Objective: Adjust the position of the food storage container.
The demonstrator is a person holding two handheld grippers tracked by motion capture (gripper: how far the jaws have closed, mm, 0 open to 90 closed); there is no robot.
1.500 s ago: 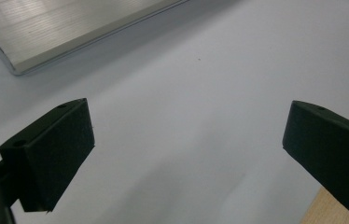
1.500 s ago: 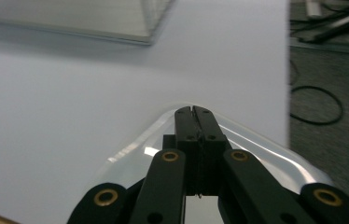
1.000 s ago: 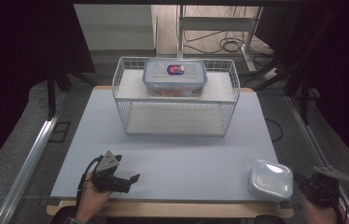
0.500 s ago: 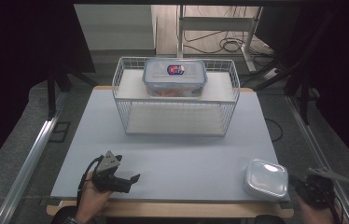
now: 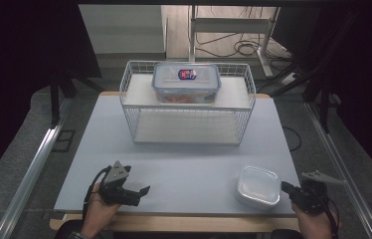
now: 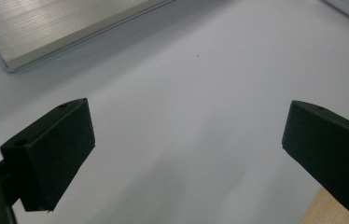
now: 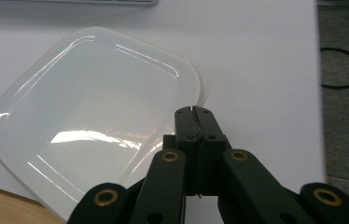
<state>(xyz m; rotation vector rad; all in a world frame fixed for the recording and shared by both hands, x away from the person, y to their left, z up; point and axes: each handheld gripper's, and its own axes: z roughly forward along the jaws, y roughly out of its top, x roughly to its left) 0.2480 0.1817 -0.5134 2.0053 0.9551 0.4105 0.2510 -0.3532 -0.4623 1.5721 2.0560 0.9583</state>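
The right hand-held gripper (image 5: pixel 293 190) has slid in from the right edge of the surface over the last second and now sits just beside the white, rounded-square translucent plastic lid (image 5: pixel 257 186), which lies flat near the front right corner of the pale grey surface (image 5: pixel 184 164). In the right gripper view its jaws are pressed fully together with nothing between them, the tip poised at the lid's (image 7: pixel 93 121) nearest rim; whether it touches the rim cannot be told. The lid itself sits a little further in from the right edge than a second ago, so the closed tip may already be nudging it. The left hand-held gripper (image 5: pixel 141 191) rests near the front left corner of the surface, in the same spot as before, its jaws spread wide over bare surface and holding nothing. At the back edge stands a white wire basket rack (image 5: pixel 186 107), with a clear rectangular plastic food container with a blue-trimmed lid (image 5: pixel 186 82) on its upper shelf. The approach with shut jaws suggests a push or a pry under the rim rather than a pinch; to lift the lid, the jaws would first have to open.
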